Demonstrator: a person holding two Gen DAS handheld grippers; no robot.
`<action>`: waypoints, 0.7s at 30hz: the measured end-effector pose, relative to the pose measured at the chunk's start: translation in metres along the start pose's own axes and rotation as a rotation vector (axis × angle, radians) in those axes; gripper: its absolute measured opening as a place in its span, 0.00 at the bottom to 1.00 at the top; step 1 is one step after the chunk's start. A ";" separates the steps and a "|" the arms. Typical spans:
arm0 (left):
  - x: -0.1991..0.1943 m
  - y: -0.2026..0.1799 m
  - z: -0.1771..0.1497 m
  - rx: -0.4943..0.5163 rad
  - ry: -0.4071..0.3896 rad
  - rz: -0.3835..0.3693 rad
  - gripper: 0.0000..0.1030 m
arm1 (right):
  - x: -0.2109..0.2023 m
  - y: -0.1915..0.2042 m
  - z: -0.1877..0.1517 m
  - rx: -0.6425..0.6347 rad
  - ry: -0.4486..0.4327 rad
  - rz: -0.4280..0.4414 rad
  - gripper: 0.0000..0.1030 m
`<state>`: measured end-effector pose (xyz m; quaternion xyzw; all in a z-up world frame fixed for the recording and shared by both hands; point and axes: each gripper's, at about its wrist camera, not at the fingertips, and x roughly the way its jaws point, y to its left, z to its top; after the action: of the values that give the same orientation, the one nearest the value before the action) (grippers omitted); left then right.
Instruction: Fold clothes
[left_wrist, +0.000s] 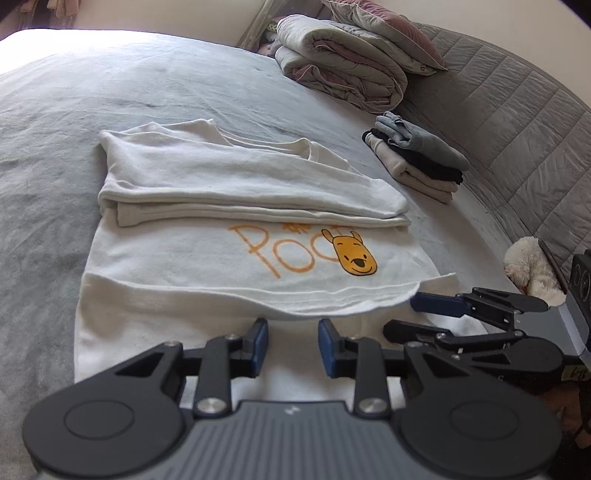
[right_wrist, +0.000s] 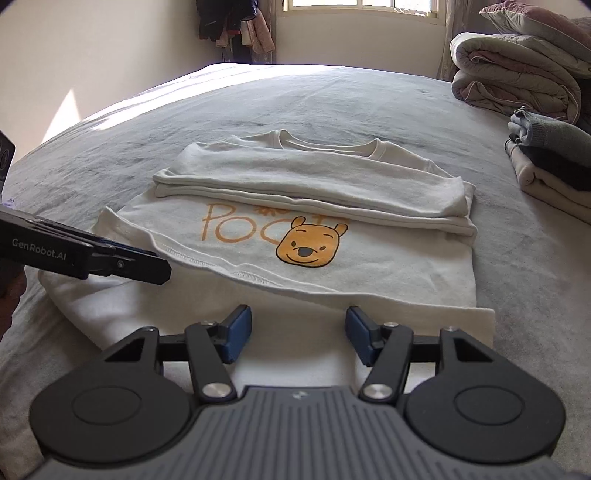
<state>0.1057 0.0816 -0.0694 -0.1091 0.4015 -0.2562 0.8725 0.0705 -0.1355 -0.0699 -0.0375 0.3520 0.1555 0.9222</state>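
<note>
Left gripper (left_wrist: 293, 347): we logged it nearest the lens in its own view, jaws narrowly apart, blue pads clear of the cloth, nothing between them; it hovered over the near white hem.
Right gripper (right_wrist: 298, 338): we noted its jaws standing wider apart, also empty, above the near edge of the same garment.
Cross views: each gripper showed in the other's camera, the right one at the lower right of the left view, the left one at the left edge of the right view, both low over the hem.
White sweatshirt (right_wrist: 295, 236): we found it lying flat on the bed, centre of both views, collar at the far end, sleeves folded across the chest in a band, the near hem loosely turned up.
Print (right_wrist: 308, 245): we recorded orange lettering and a yellow bear face, partly covered by the folded sleeves.
Bed cover (right_wrist: 258, 110): grey, rumpled; it bore every item listed.
Folded clothes stack (left_wrist: 417, 158): we counted beige, black and grey-blue pieces, piled to the right, well apart from the sweatshirt.
White plush item (left_wrist: 532, 273): at the right edge beside the quilted headboard (left_wrist: 517, 110); we could not tell what it was.
Rolled quilt (left_wrist: 340, 62): furthest on the bed, with a pillow on top.
Window (right_wrist: 354, 7): on the far wall.
</note>
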 end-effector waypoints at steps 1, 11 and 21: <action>0.001 0.001 0.000 0.001 -0.016 0.007 0.30 | 0.002 0.000 0.000 -0.002 -0.018 -0.011 0.59; -0.011 0.018 -0.001 0.018 -0.147 0.162 0.29 | 0.005 -0.042 -0.002 0.093 -0.097 -0.158 0.54; -0.054 0.060 -0.004 -0.117 -0.232 0.298 0.32 | -0.032 -0.092 -0.008 0.225 -0.129 -0.235 0.57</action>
<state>0.0946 0.1613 -0.0609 -0.1280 0.3240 -0.0861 0.9334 0.0714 -0.2323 -0.0588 0.0351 0.3004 0.0085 0.9531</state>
